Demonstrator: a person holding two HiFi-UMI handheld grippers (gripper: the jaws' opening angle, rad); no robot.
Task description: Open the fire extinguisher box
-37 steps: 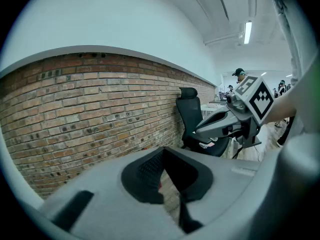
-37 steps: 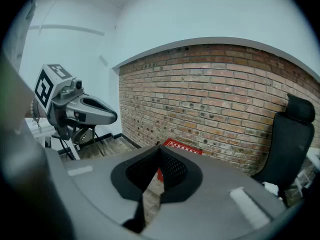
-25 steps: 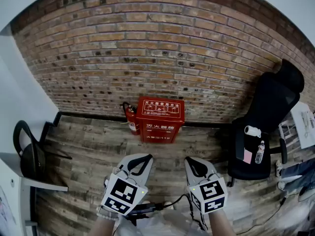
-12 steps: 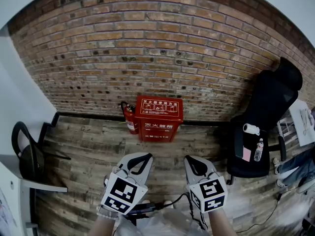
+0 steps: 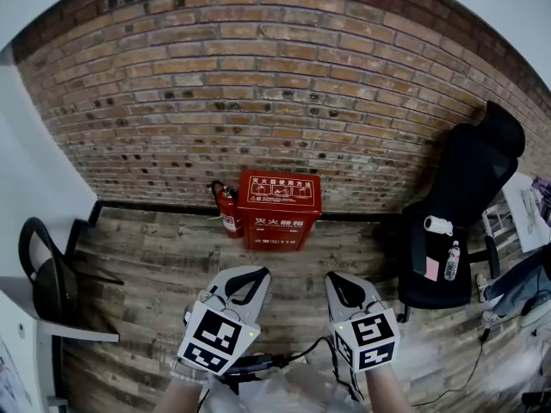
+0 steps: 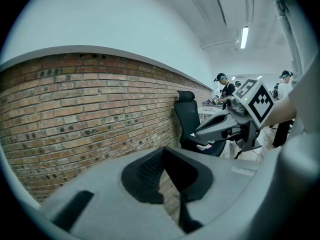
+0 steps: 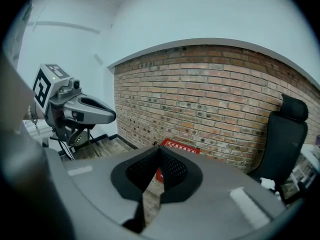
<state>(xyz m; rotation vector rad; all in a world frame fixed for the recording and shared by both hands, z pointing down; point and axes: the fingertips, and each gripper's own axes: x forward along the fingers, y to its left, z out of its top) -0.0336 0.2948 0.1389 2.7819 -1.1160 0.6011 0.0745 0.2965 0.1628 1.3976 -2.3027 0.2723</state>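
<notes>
The fire extinguisher box (image 5: 278, 211) is red and stands on the wooden floor (image 5: 155, 265), its back against the brick wall (image 5: 275, 84). Its lid is down, with white print on the top and on the front face. A red fire extinguisher (image 5: 227, 210) stands just beside the box, on its left, also at the foot of the wall.

Both grippers hang on the near side of the box, well apart from it and above the floor planks. The left gripper (image 5: 250, 275) sits nearer the box's left half, the right gripper (image 5: 339, 282) off its right corner, and both point toward the wall. The left gripper's jaws are closed tip to tip with nothing between them, as its own view shows. The right gripper's jaws are likewise pressed together and empty. In the right gripper view the box shows just beyond the closed tips.

To the right of the box, apart from it, a black office chair (image 5: 469, 196) stands with its back near the wall. On its seat lie a white object (image 5: 440, 226), a small bottle (image 5: 452, 261) and a pink item (image 5: 431, 272). Far to the left of the box a second black chair (image 5: 47, 269) stands by a white wall (image 5: 34, 162).
</notes>
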